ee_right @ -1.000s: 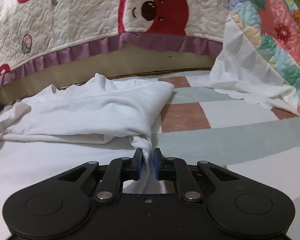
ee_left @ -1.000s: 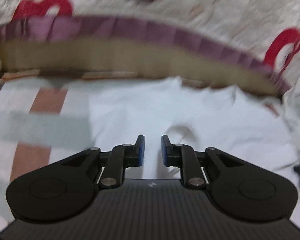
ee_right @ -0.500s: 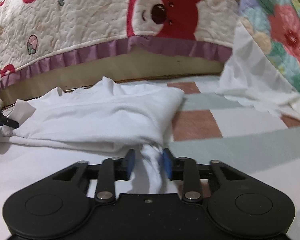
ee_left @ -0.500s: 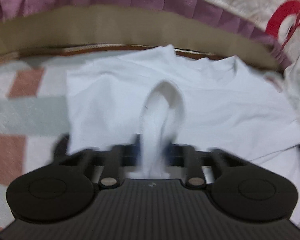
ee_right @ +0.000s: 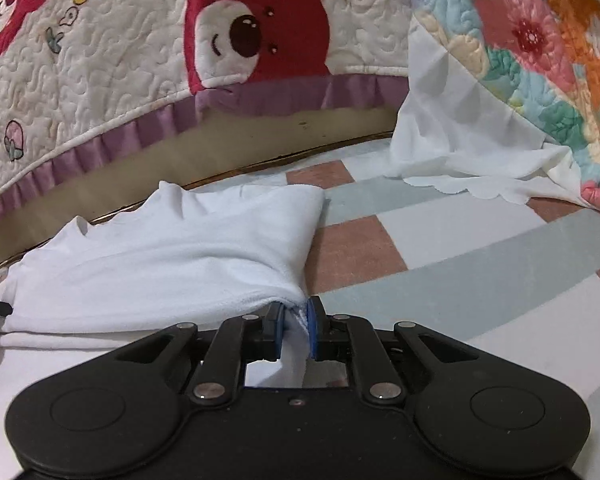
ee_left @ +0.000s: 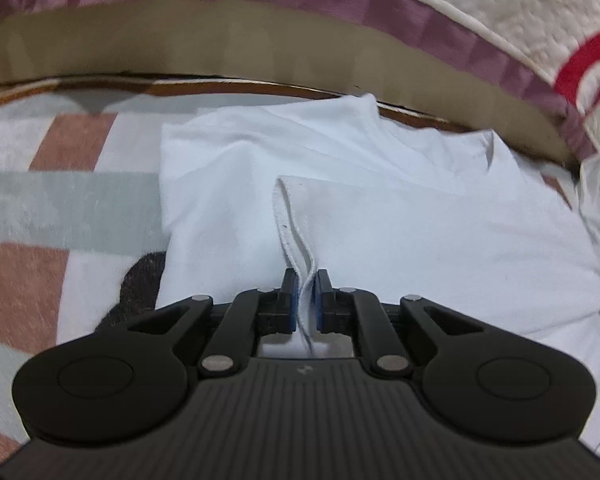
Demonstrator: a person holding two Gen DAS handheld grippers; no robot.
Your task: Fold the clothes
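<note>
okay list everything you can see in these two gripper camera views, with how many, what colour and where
shirt: one, white, partly folded, lying on the checked blanket in front of the bed edge; a hemmed edge runs up from the left gripper
checked blanket: one, pink, pale green and white squares, spread under the shirt
bear quilt: one, cream with red bears and a purple frill, hanging over the bed edge behind
flower quilt: one, many colours, at the far right
white cloth: one, scalloped edge, hanging under the flower quilt
left gripper: black with blue pads, shut on the shirt's hem
right gripper: black with blue pads, shut on a corner of the shirt
</note>
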